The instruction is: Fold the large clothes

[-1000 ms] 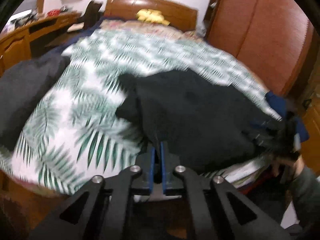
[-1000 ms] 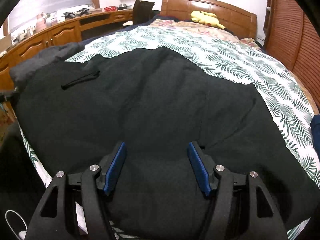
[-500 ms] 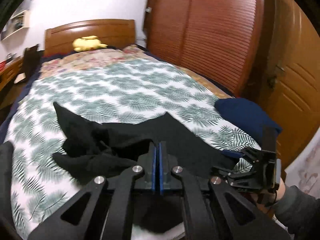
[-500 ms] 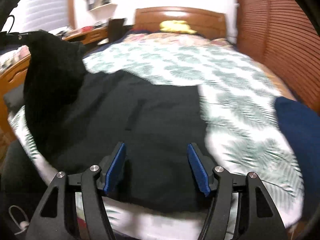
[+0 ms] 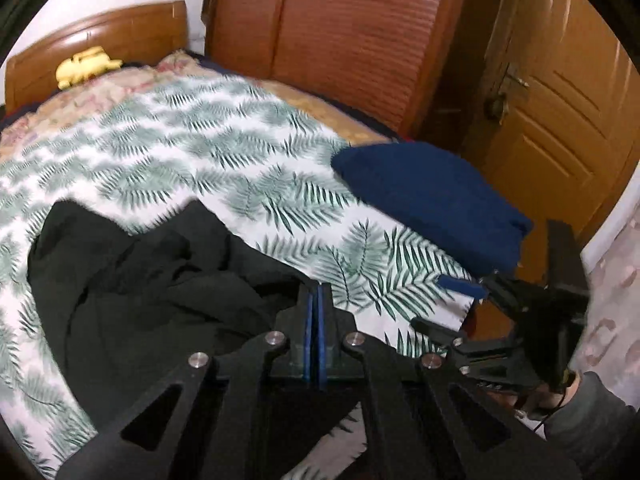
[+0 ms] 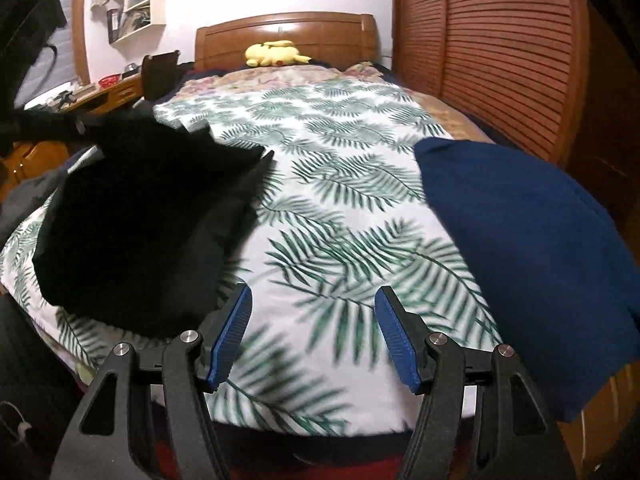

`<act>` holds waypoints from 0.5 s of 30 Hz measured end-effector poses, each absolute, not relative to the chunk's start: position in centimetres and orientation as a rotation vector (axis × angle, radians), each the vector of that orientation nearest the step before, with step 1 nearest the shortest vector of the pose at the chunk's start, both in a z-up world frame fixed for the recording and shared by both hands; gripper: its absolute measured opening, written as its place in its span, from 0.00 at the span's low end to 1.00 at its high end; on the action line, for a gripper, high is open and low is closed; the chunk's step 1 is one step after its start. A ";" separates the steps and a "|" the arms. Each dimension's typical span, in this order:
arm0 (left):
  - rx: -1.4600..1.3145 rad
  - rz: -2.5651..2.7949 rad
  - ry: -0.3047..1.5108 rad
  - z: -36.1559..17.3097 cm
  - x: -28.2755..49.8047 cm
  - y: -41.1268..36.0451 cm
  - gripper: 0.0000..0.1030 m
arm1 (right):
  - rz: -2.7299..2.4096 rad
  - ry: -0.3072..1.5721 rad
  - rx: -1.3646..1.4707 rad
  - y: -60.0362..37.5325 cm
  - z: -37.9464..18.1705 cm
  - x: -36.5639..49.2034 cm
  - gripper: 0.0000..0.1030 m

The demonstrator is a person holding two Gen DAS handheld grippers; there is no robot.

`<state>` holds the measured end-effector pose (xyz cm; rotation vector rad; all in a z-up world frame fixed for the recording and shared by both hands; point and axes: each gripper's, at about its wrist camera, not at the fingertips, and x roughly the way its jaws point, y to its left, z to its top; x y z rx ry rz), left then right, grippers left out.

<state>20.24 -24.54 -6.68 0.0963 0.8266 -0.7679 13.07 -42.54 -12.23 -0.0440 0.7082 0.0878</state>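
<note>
A large black garment [image 5: 152, 288] lies bunched on the leaf-print bedspread [image 5: 208, 148]; it also shows in the right wrist view [image 6: 148, 224], partly lifted at its left. My left gripper [image 5: 314, 296] is shut on an edge of the black garment and holds it up near the bed's foot. My right gripper [image 6: 314, 316] is open and empty over bare bedspread [image 6: 340, 208], just right of the garment. It shows in the left wrist view [image 5: 480, 300] at the bed's right corner.
A folded navy garment [image 6: 520, 248] lies on the bed's right side, also in the left wrist view [image 5: 432, 200]. A yellow plush toy [image 6: 274, 54] sits by the headboard. A slatted wardrobe [image 6: 500, 48] and a door [image 5: 560, 100] stand right; a desk [image 6: 100, 92] stands left.
My left gripper has carried the black garment's edge across to the right, folding the cloth over on itself. My right gripper has moved right, off the garment, still open.
</note>
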 end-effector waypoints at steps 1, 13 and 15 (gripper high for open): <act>0.106 -0.762 0.830 -7.2 20.2 -24.8 0.00 | 0.088 0.708 -0.043 -42.7 -12.2 12.9 0.63; 0.128 -0.687 0.797 -5.3 18.0 -21.8 0.03 | 0.145 0.646 -0.037 -40.8 -9.5 13.0 0.63; 0.105 -0.680 0.778 -4.4 17.4 -20.3 0.05 | 0.158 0.633 -0.046 -39.9 -8.6 13.0 0.63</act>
